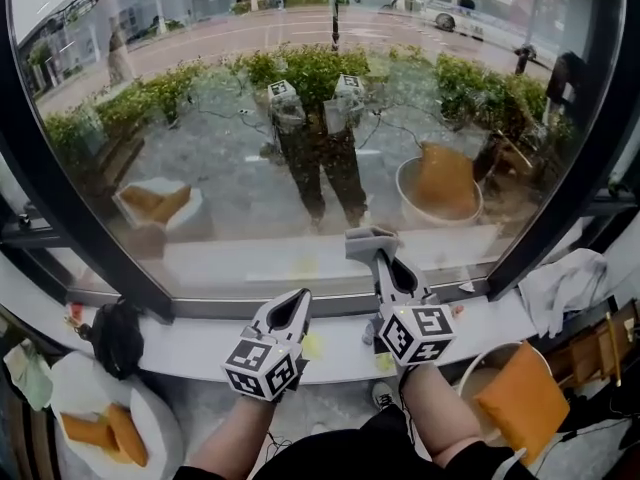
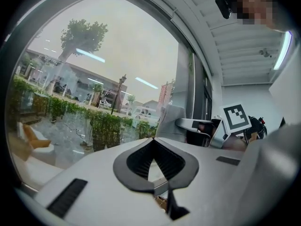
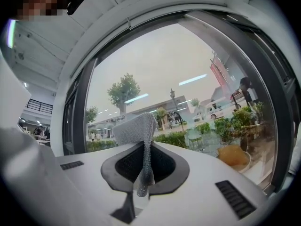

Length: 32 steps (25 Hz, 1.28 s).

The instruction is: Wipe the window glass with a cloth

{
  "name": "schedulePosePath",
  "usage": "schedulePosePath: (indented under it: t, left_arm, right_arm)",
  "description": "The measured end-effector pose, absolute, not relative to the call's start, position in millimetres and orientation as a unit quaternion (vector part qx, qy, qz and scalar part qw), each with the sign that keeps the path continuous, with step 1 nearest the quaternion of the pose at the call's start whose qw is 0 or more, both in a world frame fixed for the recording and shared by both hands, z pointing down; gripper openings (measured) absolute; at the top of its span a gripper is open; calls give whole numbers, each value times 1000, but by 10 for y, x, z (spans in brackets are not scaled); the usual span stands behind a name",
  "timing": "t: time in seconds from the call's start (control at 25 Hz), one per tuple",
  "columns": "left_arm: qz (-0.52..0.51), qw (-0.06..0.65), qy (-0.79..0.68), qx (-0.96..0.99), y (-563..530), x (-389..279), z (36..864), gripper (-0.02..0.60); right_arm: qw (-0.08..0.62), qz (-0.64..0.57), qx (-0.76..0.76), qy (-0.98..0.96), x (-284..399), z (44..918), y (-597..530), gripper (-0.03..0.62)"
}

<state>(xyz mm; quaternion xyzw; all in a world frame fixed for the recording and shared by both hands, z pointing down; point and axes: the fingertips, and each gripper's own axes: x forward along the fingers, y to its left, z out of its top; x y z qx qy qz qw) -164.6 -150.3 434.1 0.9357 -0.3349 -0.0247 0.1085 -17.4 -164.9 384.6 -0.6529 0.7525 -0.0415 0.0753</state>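
The big curved window glass (image 1: pixel 250 148) fills the head view, with my reflection in it. My right gripper (image 1: pixel 381 258) is shut on a grey cloth (image 1: pixel 368 241), which it holds up close to the lower part of the pane. In the right gripper view the cloth (image 3: pixel 137 128) stands pinched between the jaws, with the glass (image 3: pixel 188 79) behind. My left gripper (image 1: pixel 301 299) is lower, over the sill, shut and empty. In the left gripper view its tips (image 2: pixel 153 140) meet, and the cloth (image 2: pixel 170 121) shows to the right.
A white sill (image 1: pixel 190 356) runs below the glass, with a black object (image 1: pixel 118 336) at its left and a white rag (image 1: pixel 565 283) at its right. Black frame bars (image 1: pixel 90 238) flank the pane. A bucket (image 1: pixel 485 378) with an orange cloth stands lower right.
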Motion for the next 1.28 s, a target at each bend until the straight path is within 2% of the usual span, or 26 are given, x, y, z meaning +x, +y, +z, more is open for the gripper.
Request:
schedulePosePath:
  t: [0.28,0.72,1.28]
  left_arm:
    - [-29,105,-359,927,-1797,-1465,4333,8]
    - [-24,109,-387,915,-2288,-808,4510,8]
    - [-12,107,-404,908,-2754,-602,4208,8]
  right_arm:
    - [70,-41,-646,759,47,3833,-2162,38]
    - [74,-45,-636,767,563,3879,-2975,38]
    - [75,-62,-640,762,692,3703,-3610,38]
